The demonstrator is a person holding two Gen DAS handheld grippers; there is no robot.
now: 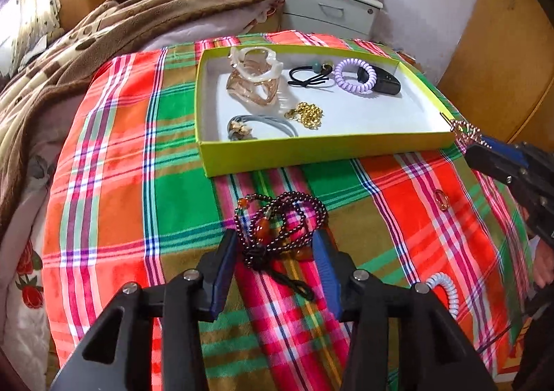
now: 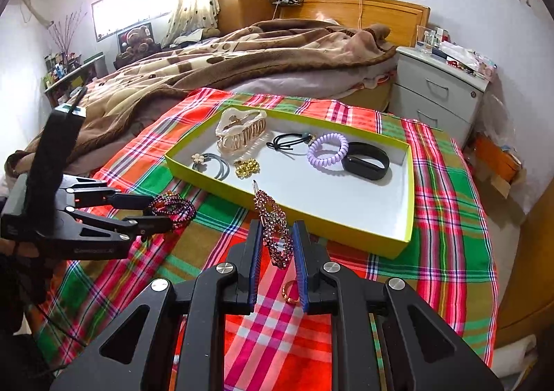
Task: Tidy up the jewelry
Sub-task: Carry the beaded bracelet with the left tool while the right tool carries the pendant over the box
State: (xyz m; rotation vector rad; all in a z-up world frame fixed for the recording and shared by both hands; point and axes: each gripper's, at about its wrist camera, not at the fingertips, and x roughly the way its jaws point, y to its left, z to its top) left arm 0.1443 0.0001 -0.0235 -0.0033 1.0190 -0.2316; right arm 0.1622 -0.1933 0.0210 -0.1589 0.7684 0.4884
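Note:
A yellow-green tray (image 1: 311,154) (image 2: 410,207) lies on the plaid cloth and holds a cream claw clip (image 1: 256,67) (image 2: 240,129), black hair tie (image 1: 308,78), lilac coil tie (image 1: 355,76) (image 2: 327,148), black band (image 2: 367,161), gold bead chain (image 1: 306,114) and grey tie (image 1: 263,126). My left gripper (image 1: 275,245) (image 2: 162,214) is open around a dark purple bead necklace (image 1: 280,221) (image 2: 173,206) lying on the cloth. My right gripper (image 2: 277,242) (image 1: 479,145) is shut on a rhinestone hair clip (image 2: 273,221) (image 1: 465,131), held near the tray's near corner.
A small amber ring (image 1: 441,199) (image 2: 291,292) and a white coil tie (image 1: 446,290) lie on the cloth (image 1: 114,162). A brown blanket (image 1: 114,27) covers the bed behind. A grey nightstand (image 1: 332,8) stands beyond the tray.

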